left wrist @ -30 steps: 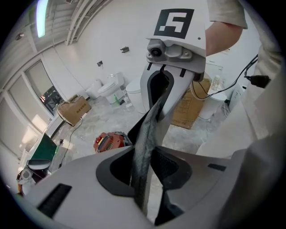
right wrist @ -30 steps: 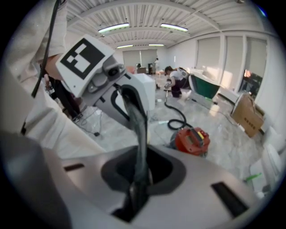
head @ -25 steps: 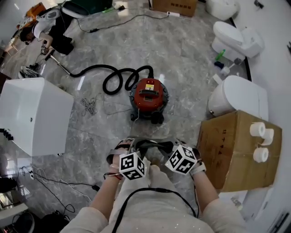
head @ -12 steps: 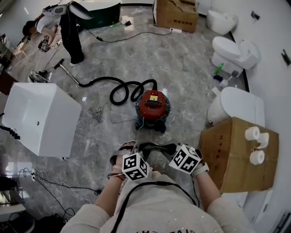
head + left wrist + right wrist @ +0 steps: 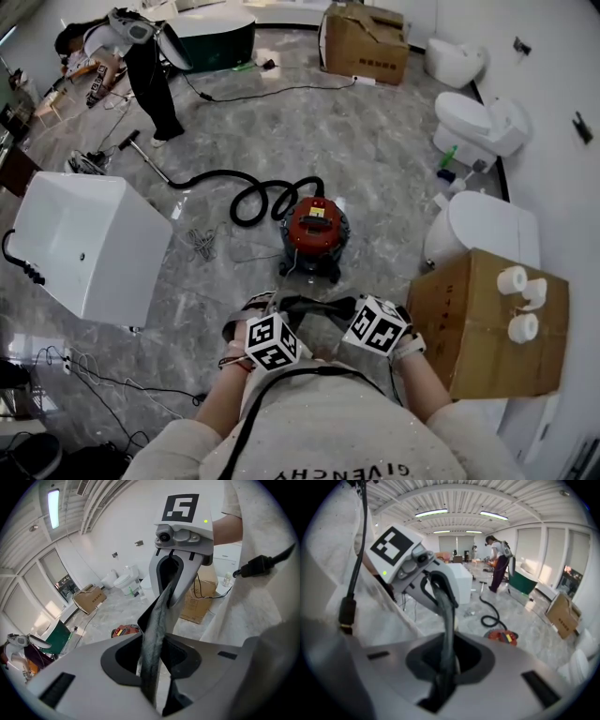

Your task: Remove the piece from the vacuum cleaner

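The red vacuum cleaner (image 5: 314, 225) stands on the marble floor, its black hose (image 5: 248, 192) curling off to the left. It also shows small in the gripper views, as the vacuum cleaner (image 5: 124, 630) (image 5: 504, 635). Close to the person's body, well above the floor, a dark grey flat piece (image 5: 314, 303) spans both grippers. My left gripper (image 5: 274, 305) (image 5: 152, 667) is shut on one end of the piece (image 5: 159, 620). My right gripper (image 5: 354, 302) (image 5: 443, 667) is shut on the other end of the piece (image 5: 446, 620). The two grippers face each other.
A white cabinet (image 5: 89, 239) stands at the left and a cardboard box (image 5: 487, 323) with paper rolls at the right. Toilets (image 5: 483, 122) line the right wall. Loose cables (image 5: 103, 380) lie at lower left. A person (image 5: 141, 56) stands far back.
The view has risen, so the vacuum cleaner looks smaller and farther off. Both grippers stay close to the body with the dark piece still between them.
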{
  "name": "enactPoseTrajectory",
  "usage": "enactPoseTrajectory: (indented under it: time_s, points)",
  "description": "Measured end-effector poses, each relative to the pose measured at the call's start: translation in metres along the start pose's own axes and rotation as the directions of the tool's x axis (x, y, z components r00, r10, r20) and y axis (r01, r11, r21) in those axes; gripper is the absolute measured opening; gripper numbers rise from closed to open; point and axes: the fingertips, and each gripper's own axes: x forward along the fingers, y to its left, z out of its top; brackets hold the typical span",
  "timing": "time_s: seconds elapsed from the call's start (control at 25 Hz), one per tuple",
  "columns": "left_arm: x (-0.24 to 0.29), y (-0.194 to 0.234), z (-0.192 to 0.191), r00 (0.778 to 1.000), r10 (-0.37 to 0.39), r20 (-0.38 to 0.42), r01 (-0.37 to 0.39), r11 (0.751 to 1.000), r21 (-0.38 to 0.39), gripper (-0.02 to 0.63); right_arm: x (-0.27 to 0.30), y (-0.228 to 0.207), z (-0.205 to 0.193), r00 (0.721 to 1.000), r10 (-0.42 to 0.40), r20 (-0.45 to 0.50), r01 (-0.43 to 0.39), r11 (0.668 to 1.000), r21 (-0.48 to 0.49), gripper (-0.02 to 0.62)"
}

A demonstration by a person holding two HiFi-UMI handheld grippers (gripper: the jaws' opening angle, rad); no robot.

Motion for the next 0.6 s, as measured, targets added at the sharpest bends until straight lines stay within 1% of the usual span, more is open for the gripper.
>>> enactPoseTrajectory:
  time_s: [0.12,0.24,0.4,0.6]
  points:
    - [-0.008,-0.001,0.002,1.0,-0.008,0.01,0.009,0.999,-0.044,0.12,-0.004,0.004,0.005,1.0,0.006,0.002,-0.006,1.0,-0.004,0.037]
    - [-0.009,0.0,0.002,1.0,-0.018,0.009,0.019,0.997,-0.071,0.12,-0.005,0.003,0.007,1.0,0.014,0.003,-0.014,1.0,0.002,0.037]
    - [-0.01,0.006,0.0,0.999,-0.049,0.016,0.05,0.992,-0.112,0.12,-0.002,0.0,0.011,1.0,0.025,0.003,-0.025,0.999,0.02,0.037]
    - [-0.006,0.012,0.0,0.997,-0.075,0.017,0.077,0.987,-0.142,0.12,0.001,-0.007,0.013,1.0,0.029,0.0,-0.029,0.999,0.037,0.037]
